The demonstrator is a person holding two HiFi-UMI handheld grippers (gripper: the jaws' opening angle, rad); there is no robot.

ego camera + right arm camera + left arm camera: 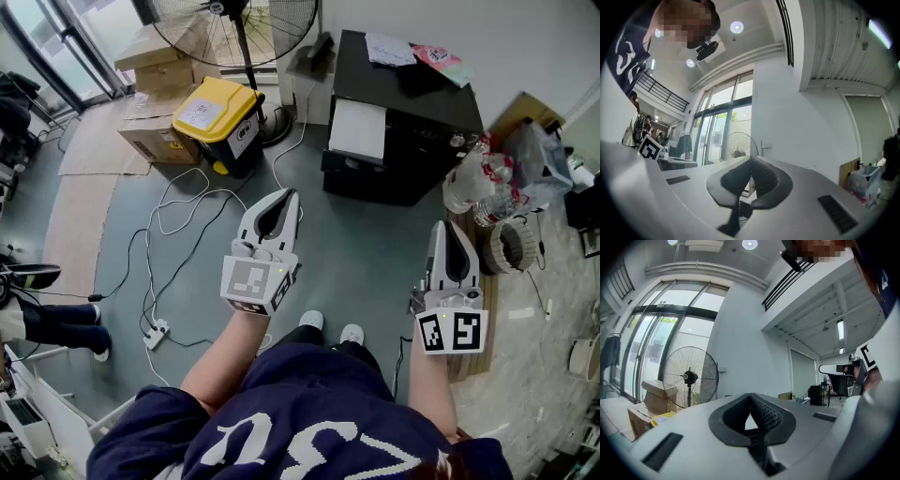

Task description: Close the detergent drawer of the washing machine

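No washing machine or detergent drawer shows clearly in any view. My left gripper (285,197) hangs over the grey floor at mid-frame, its jaws shut with nothing between them. My right gripper (449,227) is held to the right of it, also shut and empty. In the left gripper view the left gripper (750,397) points level across the room toward a white wall, pads touching. In the right gripper view the right gripper (751,162) points slightly upward at a wall and tall windows, pads together.
A black cabinet (417,141) with a white panel stands ahead. Left of it are a yellow-lidded bin (221,120), a standing fan (246,37) and cardboard boxes (155,80). Cables (178,220) and a power strip (155,333) lie on the floor. Bagged bottles (478,183) sit at right.
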